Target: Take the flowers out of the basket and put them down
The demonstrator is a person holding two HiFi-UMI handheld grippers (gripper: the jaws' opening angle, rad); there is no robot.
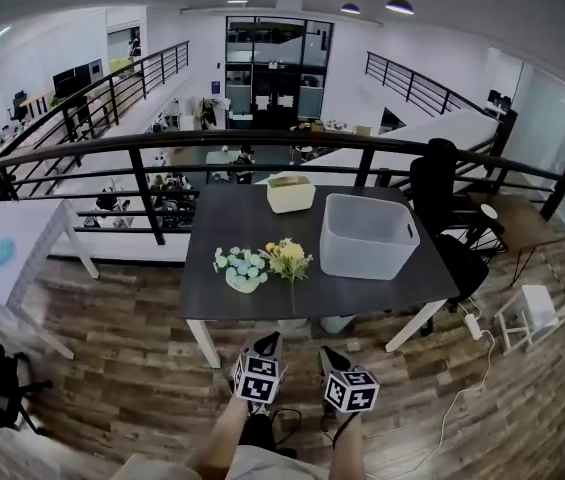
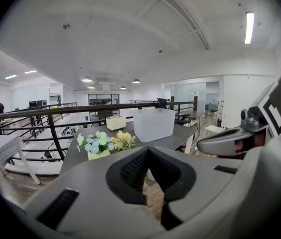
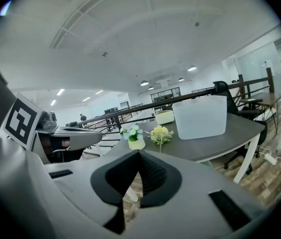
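We see the dark table (image 1: 237, 218) carrying the white basket (image 1: 364, 253). Left of the basket, outside it, the yellow flowers (image 1: 288, 257) lie just beside the potted blue flowers (image 1: 240, 265). Our left gripper (image 1: 268, 341) and right gripper (image 1: 329, 356) are both closed and empty, short of the table.

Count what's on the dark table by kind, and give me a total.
Flower bunches: 2, blue-white flowers and yellow flowers
Small pot: 1, under the blue-white flowers
White basket: 1
Cream box: 1
Total: 5
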